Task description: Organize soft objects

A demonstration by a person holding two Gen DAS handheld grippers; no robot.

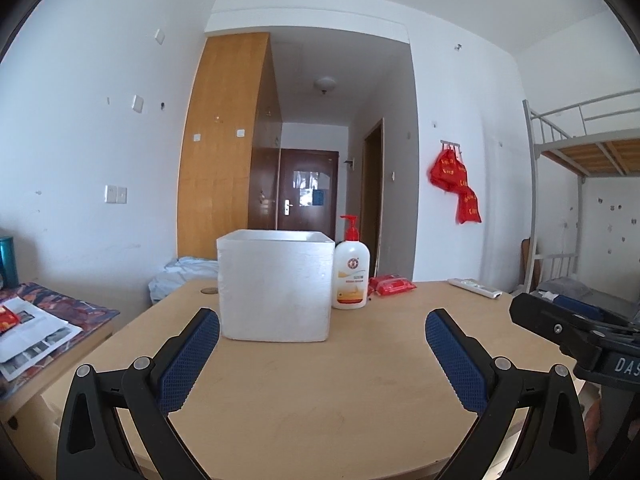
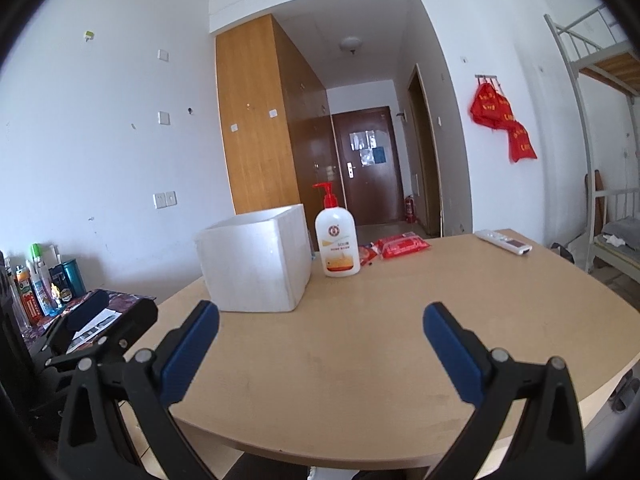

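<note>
On the tabletop (image 1: 320, 380), left view: left tool (image 1: 322, 332) spread apart, empty; white foam box (image 1: 276, 284) ahead, red soft packs (image 1: 390, 285) beyond a lotion bottle (image 1: 351, 272). Right view: right tool (image 2: 321, 320) likewise apart, empty; packs (image 2: 402, 245) lie well ahead.

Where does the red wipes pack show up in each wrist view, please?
Left wrist view: red wipes pack lies right of centre, on the table past the lotion bottle.
Right wrist view: pack lies right of centre, beside the same bottle.
Shared landmark: the white foam box.
</note>
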